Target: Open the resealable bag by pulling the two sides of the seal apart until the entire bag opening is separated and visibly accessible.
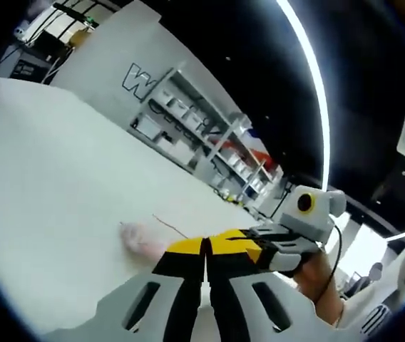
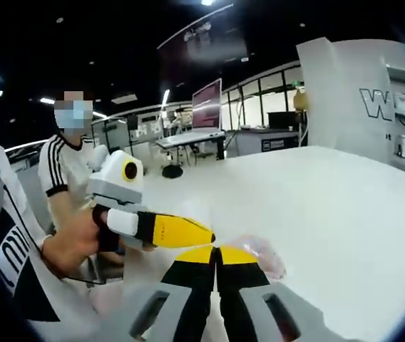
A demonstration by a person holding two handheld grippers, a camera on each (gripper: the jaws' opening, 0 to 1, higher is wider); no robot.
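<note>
Two handheld grippers meet over a wide white table (image 1: 53,178), both working at a small clear bag.

In the left gripper view, the left gripper (image 1: 205,251) rises from the bottom edge, its black jaws with yellow tips pressed together with hardly a gap between them. The bag (image 1: 140,239) lies on the table just past those tips, a crumpled, see-through shape with a faint pink tint. The tips overlap its near edge, but whether they pinch the plastic cannot be told. The right gripper (image 1: 254,251) comes in from the right, its yellow tip touching or nearly touching the left gripper's tips. A hand (image 1: 318,273) holds it from behind. Beyond the table stand a white wall and grey shelves (image 1: 209,139).

In the right gripper view, the right gripper (image 2: 217,258) rises from the bottom, its jaws also drawn close together, yellow tips side by side. The bag (image 2: 263,258) lies just right of these tips and touches them; a firm grip on it cannot be confirmed. The left gripper (image 2: 201,234) reaches in from the left, its yellow tip ending just above the right gripper's tips. A hand (image 2: 81,239) holds it. A person (image 2: 63,174) in a white shirt with black stripes sits past the table's far left edge. Desks with a monitor (image 2: 207,103) stand in the background.
</note>
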